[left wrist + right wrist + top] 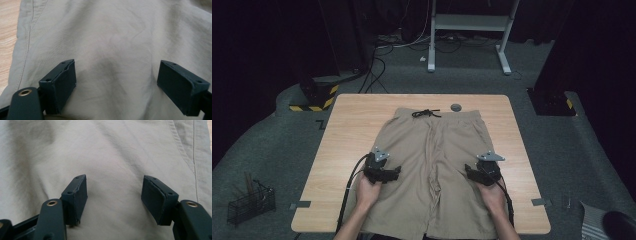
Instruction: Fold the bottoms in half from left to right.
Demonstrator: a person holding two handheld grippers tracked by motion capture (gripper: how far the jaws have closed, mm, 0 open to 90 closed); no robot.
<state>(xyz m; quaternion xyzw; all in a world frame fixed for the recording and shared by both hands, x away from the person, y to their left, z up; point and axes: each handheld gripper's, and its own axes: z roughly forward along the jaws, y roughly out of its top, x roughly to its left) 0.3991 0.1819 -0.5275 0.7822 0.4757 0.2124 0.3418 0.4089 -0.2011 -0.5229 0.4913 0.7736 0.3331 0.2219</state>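
Both tools poised over the shorts, nothing gripped

The khaki shorts [439, 165] lie flat on the tabletop [347, 135], waistband away from the person. Left tool [393, 173] over one leg, right tool [472, 172] over the other, jaws wide and empty above the cloth, likely so each can pinch its own side for a fold.

1. High view: the desk [362, 107] is lit from above, while the surrounding room falls into deep darkness.
2. Both tool views are evenly lit, slightly soft, with faint shadows pooling in the shorts' [112, 37] folds.
3. No glare anywhere.
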